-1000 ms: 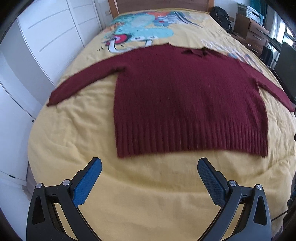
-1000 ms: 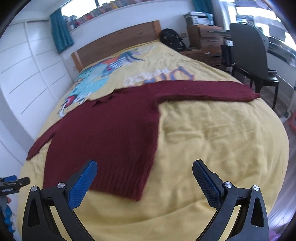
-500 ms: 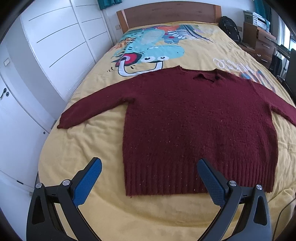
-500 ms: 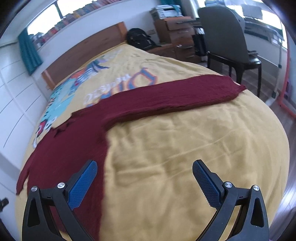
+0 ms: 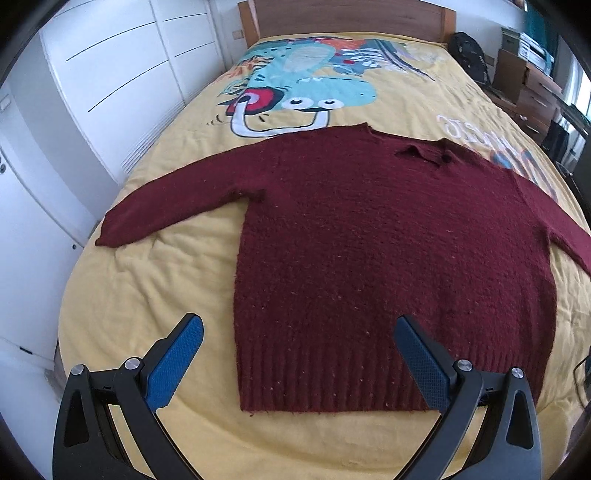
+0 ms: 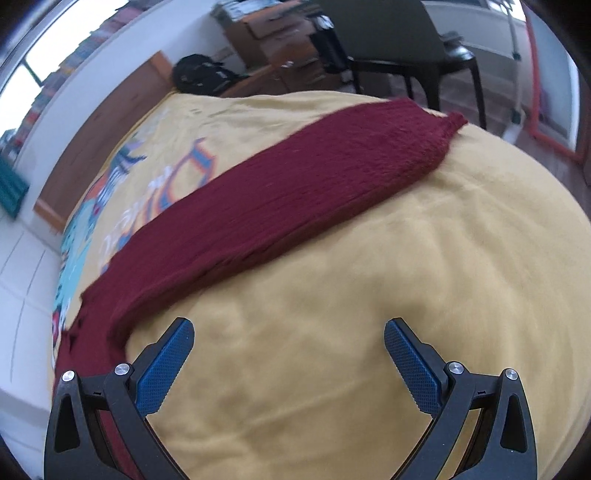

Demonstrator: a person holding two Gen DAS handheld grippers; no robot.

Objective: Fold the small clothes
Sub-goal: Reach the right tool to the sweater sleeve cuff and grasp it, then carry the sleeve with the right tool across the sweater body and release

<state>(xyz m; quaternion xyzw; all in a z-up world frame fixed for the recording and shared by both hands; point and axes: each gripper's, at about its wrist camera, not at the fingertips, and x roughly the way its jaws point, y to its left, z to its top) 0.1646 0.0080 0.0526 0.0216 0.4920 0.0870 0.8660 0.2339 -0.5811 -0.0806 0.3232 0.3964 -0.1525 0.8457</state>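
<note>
Both grippers spread and empty above a sweater laid flat on the bed.

Left gripper point(image 5: 297, 332): jaws wide apart, holding nothing, positioned over the ribbed hem at the sweater's point(image 5: 388, 251) 6 o'clock edge. Right gripper point(image 6: 288, 334): jaws wide apart, holding nothing, over bare yellow bedcover point(image 6: 369, 295), with the sleeve point(image 6: 295, 188) running from 9 o'clock up toward 1 o'clock ahead of it. The sweater lies face up, both sleeves extended sideways, collar toward the headboard point(image 5: 343, 18) at 12 o'clock.
</note>
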